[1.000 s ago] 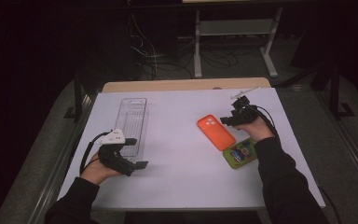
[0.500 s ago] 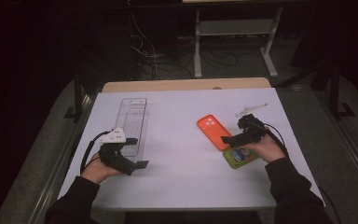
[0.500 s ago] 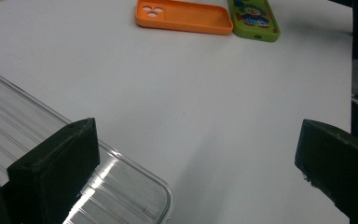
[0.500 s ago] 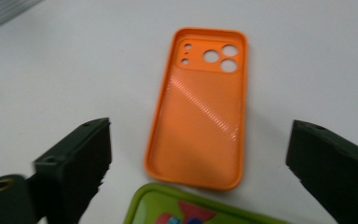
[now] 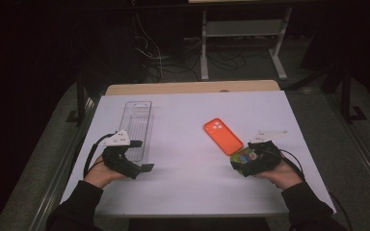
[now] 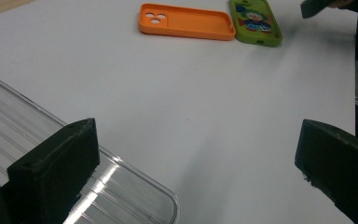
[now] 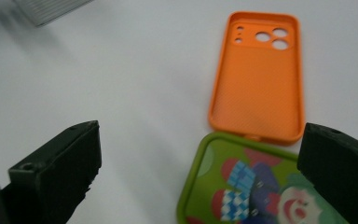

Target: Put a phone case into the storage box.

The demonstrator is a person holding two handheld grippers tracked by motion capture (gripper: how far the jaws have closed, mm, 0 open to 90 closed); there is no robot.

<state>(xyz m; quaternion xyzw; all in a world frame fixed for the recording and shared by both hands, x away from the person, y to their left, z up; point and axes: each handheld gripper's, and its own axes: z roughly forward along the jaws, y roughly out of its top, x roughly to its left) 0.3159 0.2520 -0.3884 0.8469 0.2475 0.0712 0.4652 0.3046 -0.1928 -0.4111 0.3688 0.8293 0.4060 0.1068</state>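
White table [image 5: 183,120] — green case [image 7: 261,186], open tongs [image 7: 200,172]

Both forearms come in low from the near edge, dark sleeves to the wrists. The left hand [image 5: 99,172] grips the left gripper [image 5: 142,167] from behind, its jaws standing wide apart with nothing between them. The right hand [image 5: 280,174] holds the right gripper [image 5: 236,162] pointed inward — its jaws have just been opening and now stand at full width, pressing on nothing.
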